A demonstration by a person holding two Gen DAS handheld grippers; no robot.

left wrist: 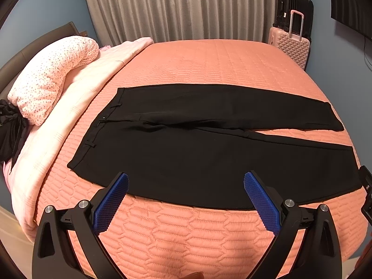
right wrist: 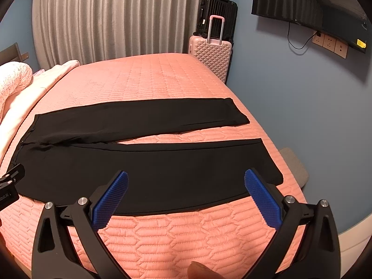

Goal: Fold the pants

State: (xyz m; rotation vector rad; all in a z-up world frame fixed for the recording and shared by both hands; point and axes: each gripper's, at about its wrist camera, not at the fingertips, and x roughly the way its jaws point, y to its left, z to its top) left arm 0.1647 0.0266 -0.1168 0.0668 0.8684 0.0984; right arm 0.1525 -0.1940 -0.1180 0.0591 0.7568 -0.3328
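Observation:
Black pants [left wrist: 186, 153] lie flat and spread out on the salmon quilted bed [left wrist: 209, 65], waistband to the left, both legs running right with a narrow gap between them. They also show in the right wrist view [right wrist: 151, 169]. My left gripper [left wrist: 186, 181] is open, held above the near edge of the near leg by the hip. My right gripper [right wrist: 186, 181] is open, held above the near edge of the near leg toward the hem. Neither gripper holds anything.
A pink dotted duvet [left wrist: 51, 79] and a pale pink blanket [left wrist: 76, 107] lie at the bed's left end. A pink suitcase [right wrist: 211, 55] and a black suitcase [right wrist: 218, 11] stand beyond the far corner. A blue wall [right wrist: 302, 116] with a TV [right wrist: 313, 9] runs along the right.

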